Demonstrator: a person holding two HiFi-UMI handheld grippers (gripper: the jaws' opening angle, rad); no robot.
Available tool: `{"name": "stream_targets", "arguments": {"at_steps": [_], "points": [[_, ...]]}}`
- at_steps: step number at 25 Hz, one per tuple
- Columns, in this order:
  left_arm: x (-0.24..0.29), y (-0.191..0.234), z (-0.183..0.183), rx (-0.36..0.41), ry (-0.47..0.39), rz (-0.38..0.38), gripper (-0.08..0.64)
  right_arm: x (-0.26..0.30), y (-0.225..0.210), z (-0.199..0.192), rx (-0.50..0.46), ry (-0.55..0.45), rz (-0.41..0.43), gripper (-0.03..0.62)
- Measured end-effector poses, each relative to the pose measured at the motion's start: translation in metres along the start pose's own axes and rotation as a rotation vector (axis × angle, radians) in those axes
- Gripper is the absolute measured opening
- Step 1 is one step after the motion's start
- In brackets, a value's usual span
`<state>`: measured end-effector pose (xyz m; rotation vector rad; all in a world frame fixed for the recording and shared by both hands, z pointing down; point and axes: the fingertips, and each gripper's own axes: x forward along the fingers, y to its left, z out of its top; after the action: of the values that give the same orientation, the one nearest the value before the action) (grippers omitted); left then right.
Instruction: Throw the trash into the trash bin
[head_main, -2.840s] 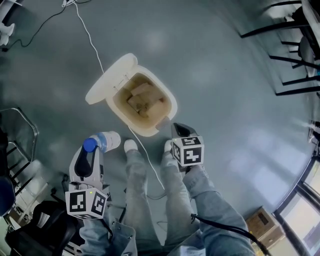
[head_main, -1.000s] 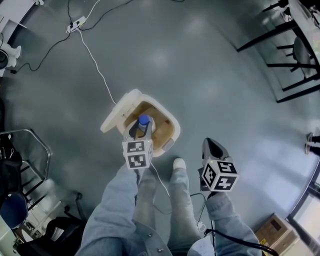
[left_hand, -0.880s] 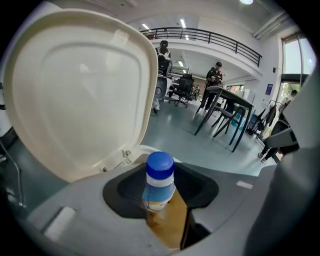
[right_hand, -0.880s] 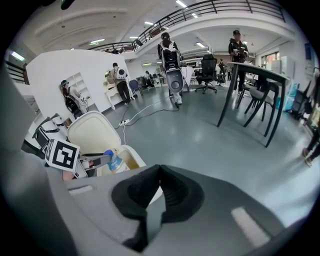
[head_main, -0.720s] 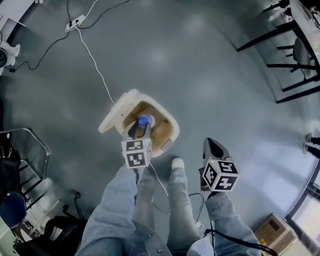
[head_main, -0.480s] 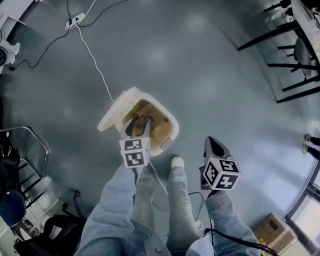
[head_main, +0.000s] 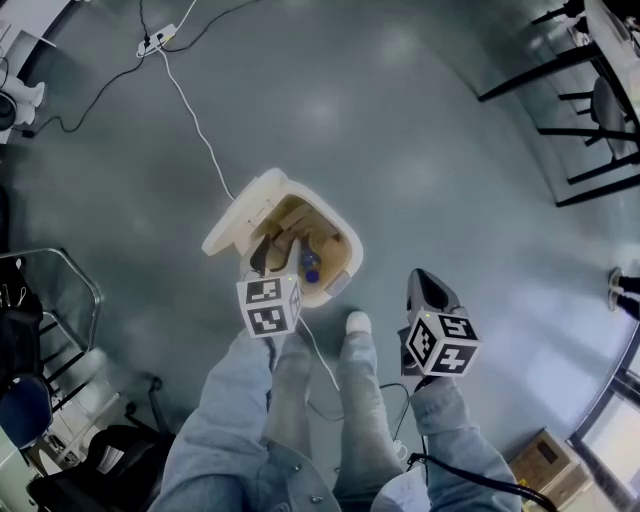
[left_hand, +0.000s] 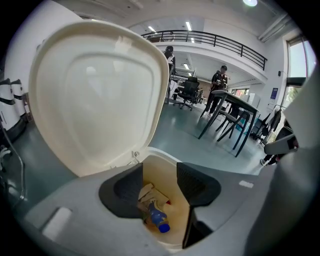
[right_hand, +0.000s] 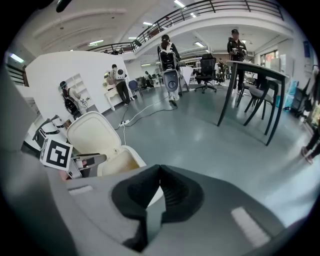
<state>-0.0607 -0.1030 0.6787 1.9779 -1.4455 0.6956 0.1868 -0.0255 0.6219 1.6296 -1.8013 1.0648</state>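
The cream trash bin (head_main: 349, 250) stands on the grey floor with its lid (head_main: 236, 215) tipped back. A clear plastic bottle with a blue cap (head_main: 310, 266) lies inside on paper scraps. My left gripper (head_main: 277, 251) hangs over the bin's near side, jaws open and empty. In the left gripper view the bottle (left_hand: 157, 219) shows below, between the open fingers of the left gripper (left_hand: 159, 187), with the lid (left_hand: 95, 95) behind. My right gripper (head_main: 425, 287) is held to the right of the bin, shut and empty. In the right gripper view its closed jaws (right_hand: 159, 170) point past the bin (right_hand: 120, 159).
A white cable (head_main: 190, 110) runs from a power strip (head_main: 160, 42) to the bin. Black table and chair legs (head_main: 560, 60) stand at the upper right, a metal frame (head_main: 60, 290) at the left, a cardboard box (head_main: 545, 455) at the lower right. My shoe (head_main: 357, 322) is beside the bin.
The left gripper carried the bottle from the floor side to above the bin, then opened. The bottle dropped out of the jaws and now lies in the bin. The right gripper kept still.
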Motion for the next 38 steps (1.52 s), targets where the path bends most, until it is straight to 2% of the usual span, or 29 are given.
{"name": "stream_targets", "arguments": {"at_steps": [5, 10, 14, 18, 21, 25, 29, 31, 34, 38], "points": [[-0.037, -0.02, 0.028, -0.001, -0.066, -0.055, 0.222, 0.005, 0.009, 0.008, 0.046, -0.026, 0.014, 0.005], [-0.083, -0.038, 0.066, 0.071, -0.105, -0.06, 0.218, -0.015, 0.036, 0.045, 0.073, -0.086, 0.058, 0.005], [-0.136, -0.045, 0.099, 0.053, -0.156, -0.033, 0.117, -0.048, 0.06, 0.067, 0.041, -0.1, 0.101, 0.005], [-0.197, -0.046, 0.138, 0.044, -0.232, -0.041, 0.014, -0.088, 0.096, 0.085, -0.03, -0.119, 0.149, 0.005], [-0.246, -0.046, 0.172, 0.031, -0.3, -0.043, 0.011, -0.124, 0.114, 0.102, -0.087, -0.129, 0.159, 0.003], [-0.31, -0.03, 0.215, 0.024, -0.406, 0.012, 0.011, -0.167, 0.124, 0.135, -0.157, -0.174, 0.15, 0.003], [-0.367, 0.004, 0.233, 0.025, -0.456, 0.093, 0.009, -0.209, 0.125, 0.173, -0.138, -0.273, 0.151, 0.003], [-0.386, 0.027, 0.235, 0.024, -0.467, 0.143, 0.009, -0.224, 0.124, 0.189, -0.126, -0.317, 0.143, 0.003], [-0.404, 0.06, 0.229, -0.032, -0.477, 0.215, 0.009, -0.237, 0.122, 0.203, -0.143, -0.348, 0.123, 0.003], [-0.413, 0.072, 0.226, -0.061, -0.493, 0.252, 0.009, -0.243, 0.123, 0.209, -0.14, -0.368, 0.114, 0.003]]}}
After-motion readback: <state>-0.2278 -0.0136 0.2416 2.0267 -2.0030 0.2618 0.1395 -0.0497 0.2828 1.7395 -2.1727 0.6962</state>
